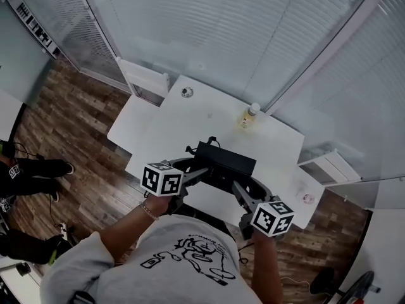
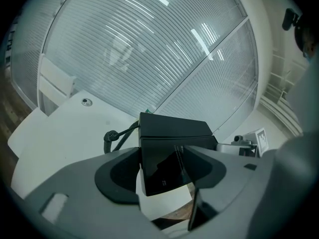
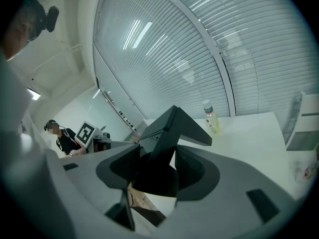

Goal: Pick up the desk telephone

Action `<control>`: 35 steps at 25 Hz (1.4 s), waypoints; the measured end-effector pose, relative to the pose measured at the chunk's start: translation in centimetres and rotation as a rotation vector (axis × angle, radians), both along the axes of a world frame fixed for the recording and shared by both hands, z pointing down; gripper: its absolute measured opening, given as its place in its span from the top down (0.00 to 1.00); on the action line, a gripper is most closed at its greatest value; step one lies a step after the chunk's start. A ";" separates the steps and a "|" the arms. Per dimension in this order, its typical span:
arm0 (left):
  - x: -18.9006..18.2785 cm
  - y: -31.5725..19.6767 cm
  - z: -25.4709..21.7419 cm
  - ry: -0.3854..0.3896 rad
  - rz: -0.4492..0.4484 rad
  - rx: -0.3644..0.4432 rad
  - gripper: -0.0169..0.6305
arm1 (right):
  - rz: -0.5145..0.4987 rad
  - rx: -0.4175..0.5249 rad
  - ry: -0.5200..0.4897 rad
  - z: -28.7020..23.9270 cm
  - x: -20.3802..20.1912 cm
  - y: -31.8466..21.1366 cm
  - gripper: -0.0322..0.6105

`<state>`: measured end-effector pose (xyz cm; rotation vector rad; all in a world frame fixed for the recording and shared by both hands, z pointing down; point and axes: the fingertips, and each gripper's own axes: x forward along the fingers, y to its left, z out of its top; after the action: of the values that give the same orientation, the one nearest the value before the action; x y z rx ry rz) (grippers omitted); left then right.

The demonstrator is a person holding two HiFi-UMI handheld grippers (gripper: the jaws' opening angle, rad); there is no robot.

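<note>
The black desk telephone [image 1: 224,162] is held over the near edge of the white counter [image 1: 190,116]. It is clamped between the jaws of the left gripper [image 1: 202,172] on one side and the jaws of the right gripper [image 1: 238,189] on the other.

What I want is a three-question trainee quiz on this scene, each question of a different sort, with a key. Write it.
1. True or false: only the left gripper is shut on the telephone, while the right gripper is open.
2. What stands on the table beyond the telephone, near the far edge? A) a bottle B) a laptop C) a lamp
3. Fill in: the table top is ___ in colour.

Key: 1 false, both grippers are shut on the telephone, one on each side; 2 A; 3 white.
</note>
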<state>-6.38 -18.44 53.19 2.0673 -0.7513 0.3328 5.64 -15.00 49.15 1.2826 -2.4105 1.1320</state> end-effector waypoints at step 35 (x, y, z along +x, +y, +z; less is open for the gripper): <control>0.6 1.7 -8.6 0.018 0.002 0.102 0.55 | 0.012 0.147 -0.005 -8.7 0.6 2.0 0.63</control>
<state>-5.75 -16.79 44.63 2.1643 -0.7697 0.2815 6.23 -12.99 40.46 1.3395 -2.5344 0.9776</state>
